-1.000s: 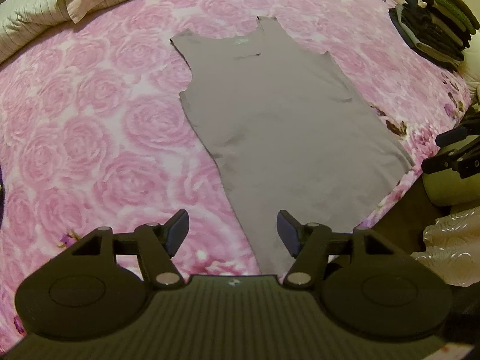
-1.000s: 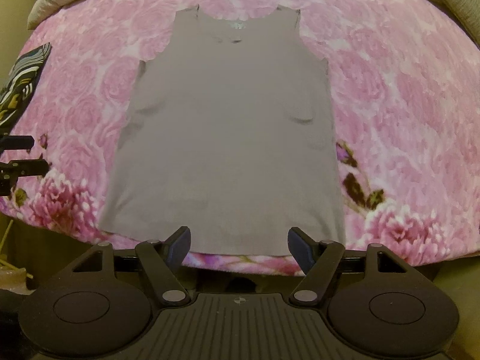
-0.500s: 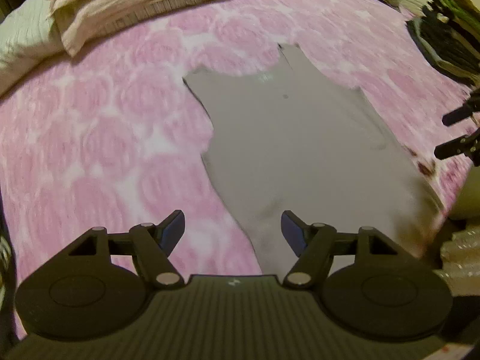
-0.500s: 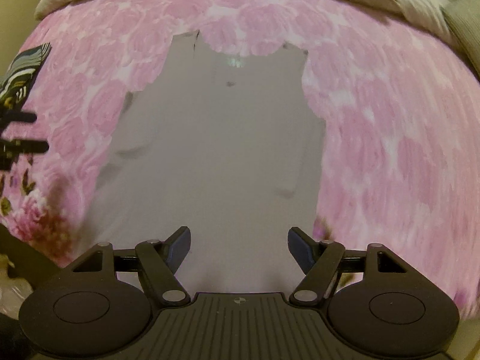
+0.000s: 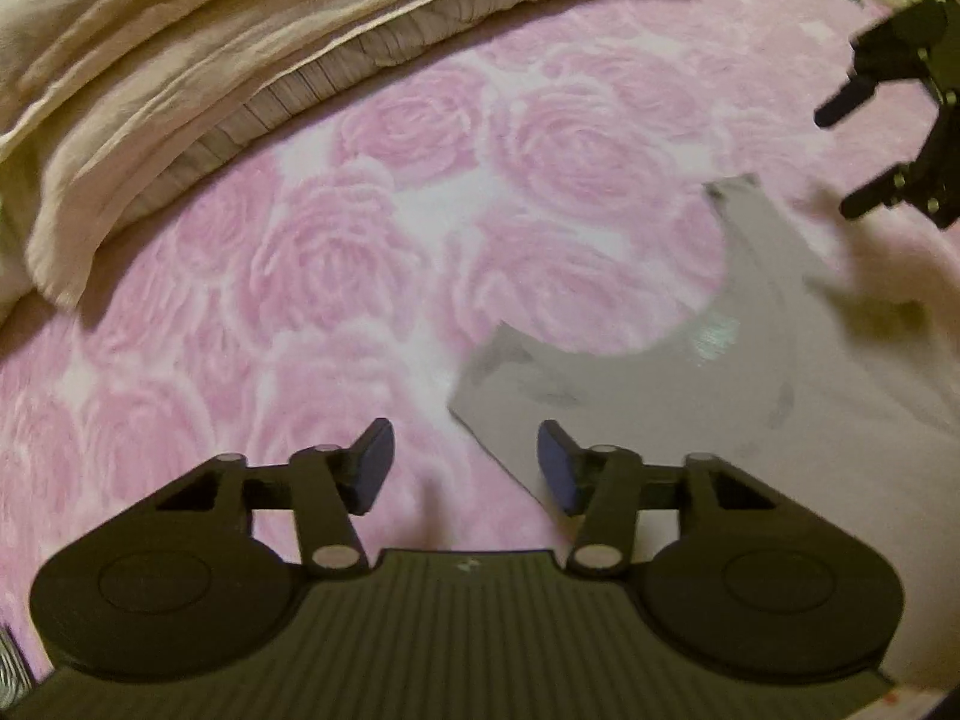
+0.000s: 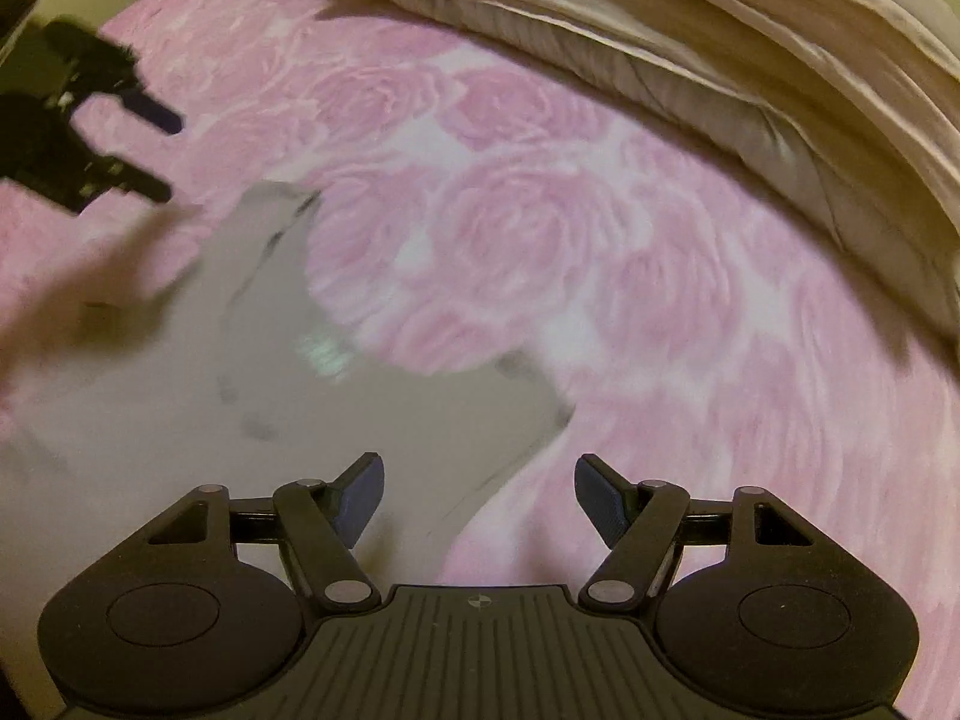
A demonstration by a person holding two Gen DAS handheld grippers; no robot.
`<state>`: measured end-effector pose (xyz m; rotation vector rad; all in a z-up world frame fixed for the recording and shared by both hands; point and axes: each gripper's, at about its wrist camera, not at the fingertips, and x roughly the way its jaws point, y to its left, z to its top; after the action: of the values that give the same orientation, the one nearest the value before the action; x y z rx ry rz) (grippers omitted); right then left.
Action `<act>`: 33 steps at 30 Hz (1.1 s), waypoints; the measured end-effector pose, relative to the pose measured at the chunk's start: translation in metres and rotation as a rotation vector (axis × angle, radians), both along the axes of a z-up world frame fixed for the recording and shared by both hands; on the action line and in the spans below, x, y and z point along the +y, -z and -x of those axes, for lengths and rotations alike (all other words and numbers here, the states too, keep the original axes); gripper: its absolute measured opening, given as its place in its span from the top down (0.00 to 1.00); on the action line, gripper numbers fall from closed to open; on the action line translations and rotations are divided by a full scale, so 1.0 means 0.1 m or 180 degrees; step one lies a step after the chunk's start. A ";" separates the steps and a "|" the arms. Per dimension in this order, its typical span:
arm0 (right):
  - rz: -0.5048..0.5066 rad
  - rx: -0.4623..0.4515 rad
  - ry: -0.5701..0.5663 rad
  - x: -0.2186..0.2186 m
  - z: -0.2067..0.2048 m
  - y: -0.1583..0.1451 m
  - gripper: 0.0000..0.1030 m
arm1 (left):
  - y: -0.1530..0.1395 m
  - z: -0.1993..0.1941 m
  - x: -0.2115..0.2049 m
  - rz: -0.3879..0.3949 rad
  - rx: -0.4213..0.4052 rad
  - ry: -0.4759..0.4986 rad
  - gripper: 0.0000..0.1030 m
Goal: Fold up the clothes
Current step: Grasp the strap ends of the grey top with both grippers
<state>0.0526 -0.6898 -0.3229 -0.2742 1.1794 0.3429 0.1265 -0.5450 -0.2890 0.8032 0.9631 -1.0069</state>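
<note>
A grey sleeveless top [image 5: 780, 420] lies flat on the pink rose bedspread [image 5: 300, 300]. My left gripper [image 5: 467, 471] hovers over the top's near shoulder strap [image 5: 498, 372]. Its jaws are closing, the strap's outer edge runs under the gap, and the pads touch nothing. In the right wrist view the top [image 6: 180, 420] fills the left side. My right gripper [image 6: 480, 495] stands open above the other shoulder strap [image 6: 528, 414], with the armhole edge under the gap. Each gripper shows in the other's view: the right gripper [image 5: 840, 162] and the left gripper [image 6: 165, 157].
Folded beige bedding [image 5: 180, 90] is piled along the far edge of the bed, also seen as bedding [image 6: 720, 60] at the upper right. The bedspread [image 6: 600, 240] spreads between it and the top's neckline.
Both grippers have travelled from the top's hem up to its shoulder straps and come lower. The left jaws have narrowed. The top lies as before.
</note>
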 end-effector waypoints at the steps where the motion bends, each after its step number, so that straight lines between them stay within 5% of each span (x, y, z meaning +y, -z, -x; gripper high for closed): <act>1: 0.0001 -0.0016 -0.0074 -0.04 -0.09 0.07 0.39 | 0.07 -0.05 -0.05 -0.0004 0.0005 0.0006 0.56; 6: 0.0093 0.0082 -0.0479 -0.08 -0.40 0.45 0.55 | 0.34 -0.16 -0.20 -0.0038 0.0061 0.0189 0.60; 10: 0.0019 0.0300 -0.0458 -0.21 -0.48 0.69 0.66 | 0.49 -0.24 -0.29 -0.0158 0.0062 0.0320 0.71; 18: -0.0175 0.0284 -0.0343 -0.26 -0.44 0.70 0.76 | 0.55 -0.32 -0.43 -0.0199 0.0249 0.0649 0.79; 20: -0.0235 0.0324 -0.0259 -0.26 -0.46 0.69 0.93 | 0.55 -0.29 -0.47 -0.0246 0.0302 0.0739 0.89; 25: -0.0205 0.0172 -0.0138 -0.17 -0.33 0.53 0.98 | 0.37 -0.15 -0.43 -0.0203 0.0122 0.0748 0.98; 33: 0.0007 -0.0565 -0.0105 0.03 0.45 -0.32 0.98 | -0.45 0.74 0.28 0.0364 -0.0479 0.0820 0.99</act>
<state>0.0074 -0.6864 -0.2909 -0.3197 1.0016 0.3393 0.0524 -0.5174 -0.2444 0.9085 0.6779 -1.1939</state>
